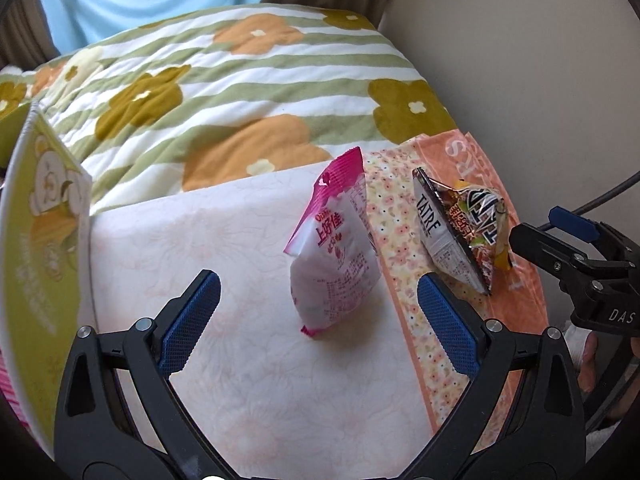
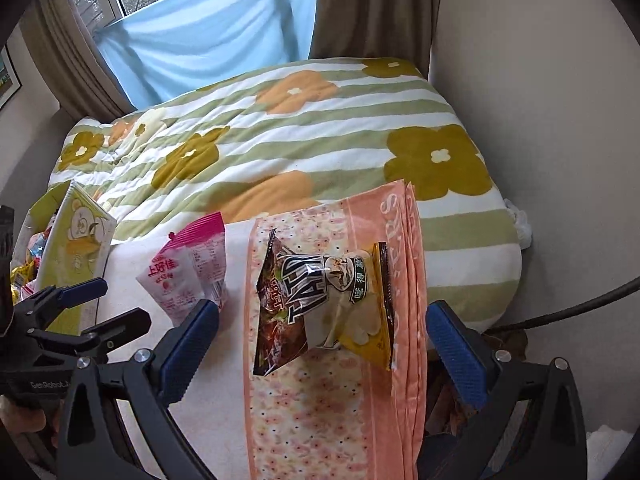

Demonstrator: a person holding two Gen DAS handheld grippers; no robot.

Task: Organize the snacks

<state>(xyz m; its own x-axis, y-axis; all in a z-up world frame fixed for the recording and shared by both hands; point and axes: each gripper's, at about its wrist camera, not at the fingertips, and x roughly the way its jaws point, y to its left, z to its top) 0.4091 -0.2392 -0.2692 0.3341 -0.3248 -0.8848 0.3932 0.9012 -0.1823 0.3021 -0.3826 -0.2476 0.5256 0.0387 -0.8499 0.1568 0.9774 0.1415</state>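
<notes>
A pink and white snack bag (image 1: 334, 242) lies on the pale bedsheet (image 1: 224, 248), straight ahead of my open, empty left gripper (image 1: 318, 308). A dark and yellow chip bag (image 1: 466, 226) lies to its right on an orange flowered towel (image 1: 404, 288). In the right wrist view the chip bag (image 2: 324, 302) sits between and just beyond the fingers of my open right gripper (image 2: 322, 344), with the pink bag (image 2: 188, 270) to its left. The left gripper (image 2: 84, 308) shows at the left edge there. The right gripper (image 1: 572, 240) shows at the right edge of the left wrist view.
A green and white paper bag (image 1: 44, 248) stands at the left and holds several snacks (image 2: 28, 256). A flowered striped quilt (image 2: 280, 140) covers the bed behind. A wall (image 2: 540, 100) runs along the right, with curtains (image 2: 368, 8) and a window behind.
</notes>
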